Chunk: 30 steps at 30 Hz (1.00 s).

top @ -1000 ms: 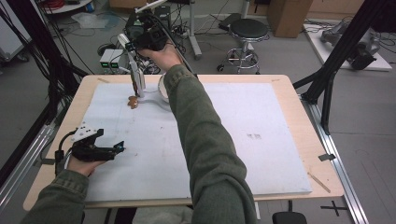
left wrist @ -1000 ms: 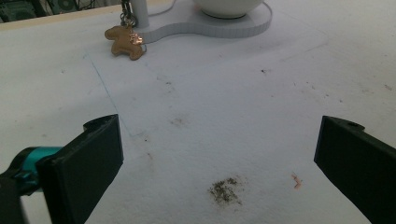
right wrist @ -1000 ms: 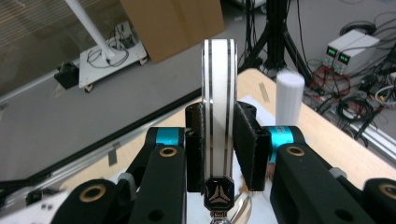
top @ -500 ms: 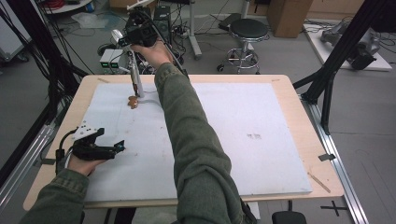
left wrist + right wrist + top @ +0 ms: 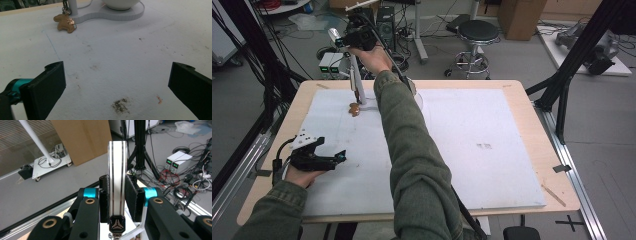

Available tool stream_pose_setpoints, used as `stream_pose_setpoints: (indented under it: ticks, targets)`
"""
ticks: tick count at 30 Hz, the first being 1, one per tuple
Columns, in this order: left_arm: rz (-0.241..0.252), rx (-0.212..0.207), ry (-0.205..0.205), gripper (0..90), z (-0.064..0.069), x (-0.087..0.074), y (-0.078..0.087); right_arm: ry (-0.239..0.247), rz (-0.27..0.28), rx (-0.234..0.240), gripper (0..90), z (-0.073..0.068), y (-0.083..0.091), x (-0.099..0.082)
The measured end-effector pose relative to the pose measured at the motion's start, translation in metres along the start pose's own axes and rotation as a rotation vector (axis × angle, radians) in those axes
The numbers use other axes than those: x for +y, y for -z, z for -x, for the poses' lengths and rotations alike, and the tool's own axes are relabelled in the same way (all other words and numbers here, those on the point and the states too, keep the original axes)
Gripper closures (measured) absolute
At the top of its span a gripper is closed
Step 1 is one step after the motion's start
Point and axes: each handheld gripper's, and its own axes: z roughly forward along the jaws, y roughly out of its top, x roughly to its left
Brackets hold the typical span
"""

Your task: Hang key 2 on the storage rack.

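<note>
White strap (image 5: pixel 117 177) with two black stripes; tan animal charm (image 5: pixel 64 23).

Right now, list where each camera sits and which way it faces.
High view: above the table's near edge, looking forward and down; both green sleeves, left hand-held gripper.
Left gripper view: low over the white mat, facing the brown charm; open jaws.
Right gripper view: on the right hand-held gripper, facing the floor; clamps a striped strap.
Shared: charm.

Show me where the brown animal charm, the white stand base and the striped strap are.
brown animal charm (image 5: pixel 64 23), left gripper view, middle of its body.
white stand base (image 5: pixel 130 15), left gripper view, flat rim at the right of the bowl.
striped strap (image 5: pixel 117 177), right gripper view, white middle band above the pads.
</note>
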Motion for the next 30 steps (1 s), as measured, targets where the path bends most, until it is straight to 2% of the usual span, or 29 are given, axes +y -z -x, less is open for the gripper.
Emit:
stream_pose_setpoints:
  ticks: [4,8,14,18,24,26,30]
  targets:
    - [0.0,0.0,-0.002,1.7,0.0,0.0,0.0,-0.004,0.001,-0.015,74.8,0.001,-0.003,-0.001]
    - [0.001,0.0,-0.002,1.7,0.0,0.0,0.0,0.014,0.011,-0.017,74.8,0.0,-0.007,-0.003]
    - [0.003,-0.002,-0.004,1.7,0.0,0.0,0.0,0.07,0.014,-0.021,74.8,-0.003,-0.011,-0.005]
    - [0.006,-0.001,-0.004,1.7,0.0,0.0,0.0,0.082,0.012,-0.031,74.7,-0.003,-0.013,-0.007]
    - [0.002,-0.005,-0.008,1.7,0.001,0.0,-0.001,0.136,0.013,-0.066,74.5,-0.006,-0.017,-0.015]
    - [0.003,-0.007,-0.01,1.7,0.001,0.0,-0.001,0.14,0.006,-0.061,74.5,-0.006,-0.02,-0.018]
    - [0.005,-0.008,-0.01,1.7,0.001,0.0,-0.001,0.155,0.03,-0.068,73.9,-0.008,-0.021,-0.021]
